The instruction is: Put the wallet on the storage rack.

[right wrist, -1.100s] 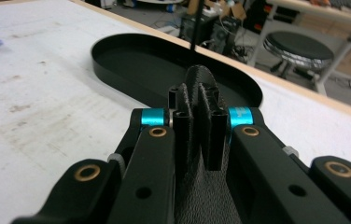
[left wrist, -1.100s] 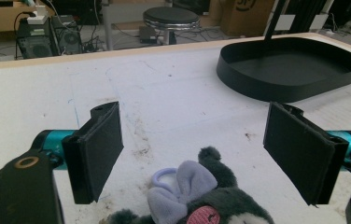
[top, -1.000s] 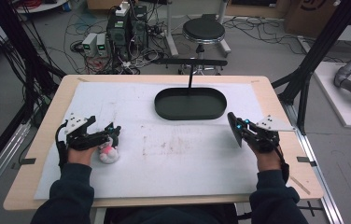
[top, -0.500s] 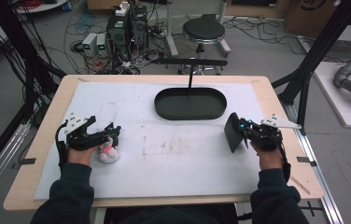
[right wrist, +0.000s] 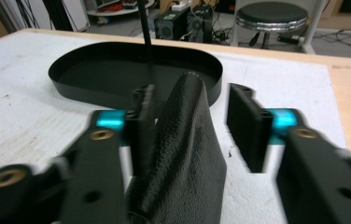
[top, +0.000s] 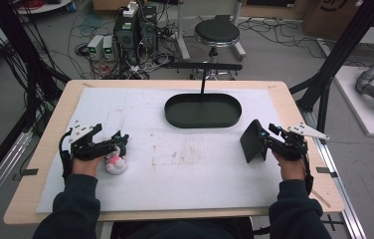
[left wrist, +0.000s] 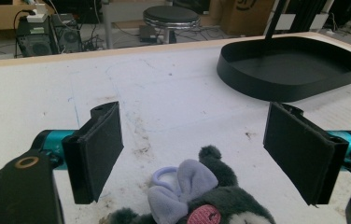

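High view: a person seated at a wooden table [top: 294, 107] covered by a white mat [top: 185, 169] holds a two-jaw gripper in each hand. The left gripper [top: 121, 142] rests at the left side of the mat, its jaws spread to either side of a small plush toy [top: 115, 163] that lies on the mat just in front of the left hand [top: 86, 159]. The right gripper [top: 263, 137] is at the right side of the mat, with a black textured folded piece [top: 252, 142] standing between its jaws. A black oval tray [top: 203, 110] sits at the far middle of the mat, well apart from both grippers; a thin black post [top: 204, 82] rises behind it.

Left gripper view: the jaws stand wide apart, touching nothing; the plush toy [left wrist: 201, 198], grey with a lilac bow [left wrist: 183, 184], lies low between them, and the tray [left wrist: 290, 70] lies ahead to the right.

Right gripper view: the jaws are partly open. The black folded piece [right wrist: 183, 154] rises between them, against the left-hand pad [right wrist: 142, 123] and apart from the right-hand pad [right wrist: 246, 126]; a firm grip cannot be confirmed. The tray [right wrist: 94, 70] lies just beyond.
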`<state>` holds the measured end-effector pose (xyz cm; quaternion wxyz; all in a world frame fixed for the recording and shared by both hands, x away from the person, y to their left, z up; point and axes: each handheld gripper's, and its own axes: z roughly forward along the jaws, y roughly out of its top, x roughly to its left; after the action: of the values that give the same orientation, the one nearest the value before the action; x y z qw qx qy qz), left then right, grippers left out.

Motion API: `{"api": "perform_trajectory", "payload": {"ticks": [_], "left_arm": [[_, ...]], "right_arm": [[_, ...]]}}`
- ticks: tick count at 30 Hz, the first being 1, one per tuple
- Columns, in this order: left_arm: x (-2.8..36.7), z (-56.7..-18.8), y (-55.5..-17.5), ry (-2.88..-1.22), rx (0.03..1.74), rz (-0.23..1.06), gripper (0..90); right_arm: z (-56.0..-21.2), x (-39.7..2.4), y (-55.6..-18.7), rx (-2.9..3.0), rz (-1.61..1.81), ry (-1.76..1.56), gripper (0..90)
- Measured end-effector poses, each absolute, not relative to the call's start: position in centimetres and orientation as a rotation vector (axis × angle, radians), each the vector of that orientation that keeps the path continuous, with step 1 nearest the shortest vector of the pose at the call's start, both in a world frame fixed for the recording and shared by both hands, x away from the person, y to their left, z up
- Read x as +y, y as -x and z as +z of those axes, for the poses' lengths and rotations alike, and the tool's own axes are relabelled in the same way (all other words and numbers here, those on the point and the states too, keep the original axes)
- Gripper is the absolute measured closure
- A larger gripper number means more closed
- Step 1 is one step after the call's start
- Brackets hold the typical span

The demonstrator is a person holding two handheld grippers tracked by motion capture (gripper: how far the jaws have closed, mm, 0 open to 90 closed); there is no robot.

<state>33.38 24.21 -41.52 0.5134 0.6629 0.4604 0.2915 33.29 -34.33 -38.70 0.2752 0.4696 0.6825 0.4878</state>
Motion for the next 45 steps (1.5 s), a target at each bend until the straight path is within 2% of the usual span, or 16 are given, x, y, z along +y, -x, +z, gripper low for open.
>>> {"api": "perform_trajectory", "payload": {"ticks": [2, 3, 4, 5, 13, 14, 16, 17, 18, 19, 22, 23, 24, 25, 37, 45], "left_arm": [[24.2, -41.5, -33.4, -1.594, 1.107, 0.702, 19.6], [24.2, -41.5, -33.4, -1.591, 1.111, 0.702, 19.6], [24.2, -41.5, -33.4, -1.589, 1.11, 0.701, 19.6], [24.3, -41.5, -33.4, -1.589, 1.11, 0.702, 19.6], [24.2, -41.5, -33.4, -1.593, 1.11, 0.703, 19.7], [24.3, -41.5, -33.4, -1.593, 1.11, 0.702, 19.7], [24.2, -41.5, -33.4, -1.592, 1.111, 0.703, 19.7], [24.2, -41.5, -33.4, -1.593, 1.109, 0.703, 19.7], [24.2, -41.5, -33.4, -1.593, 1.109, 0.703, 19.7], [24.2, -41.5, -33.4, -1.593, 1.109, 0.703, 19.7], [24.2, -41.5, -33.4, -1.591, 1.108, 0.703, 19.7], [24.2, -41.5, -33.4, -1.592, 1.109, 0.704, 19.7], [24.2, -41.5, -33.4, -1.593, 1.109, 0.704, 19.7], [24.2, -41.5, -33.4, -1.593, 1.109, 0.705, 19.7], [24.2, -41.6, -33.4, -1.598, 1.107, 0.712, 19.7], [24.4, -41.5, -33.4, -1.589, 1.101, 0.715, 19.7]], "right_arm": [[-38.6, -34.1, -33.1, 1.812, 1.294, -1.256, 36.8], [-38.6, -33.7, -32.9, 1.797, 1.266, -1.247, 26.5], [-38.6, -33.7, -32.9, 1.797, 1.266, -1.247, 26.5], [-38.6, -33.4, -32.8, 1.789, 1.243, -1.246, 20.1], [-39.9, -31.0, -33.1, 1.858, 1.082, -1.25, 18.3], [-40.2, -30.8, -33.2, 1.878, 1.065, -1.266, 19.9], [-40.8, -30.7, -33.4, 1.912, 1.027, -1.296, 30.5], [-40.9, -30.9, -33.6, 1.932, 1.024, -1.32, 41.9], [-40.9, -30.9, -33.6, 1.932, 1.024, -1.32, 41.9], [-40.8, -31.1, -33.6, 1.936, 1.041, -1.322, 49.7], [-40.6, -31.7, -33.5, 1.948, 1.052, -1.34, 61.8], [-40.5, -32.0, -33.5, 1.948, 1.061, -1.333, 71.2], [-40.5, -32.0, -33.5, 1.948, 1.061, -1.333, 71.2], [-40.3, -32.1, -33.4, 1.953, 1.066, -1.325, 75.7], [-38.6, -31.7, -33.6, 1.923, 1.129, -1.221, 77.8], [-36.1, -29.8, -35.5, 1.894, 1.2, -1.183, 78.3]]}}
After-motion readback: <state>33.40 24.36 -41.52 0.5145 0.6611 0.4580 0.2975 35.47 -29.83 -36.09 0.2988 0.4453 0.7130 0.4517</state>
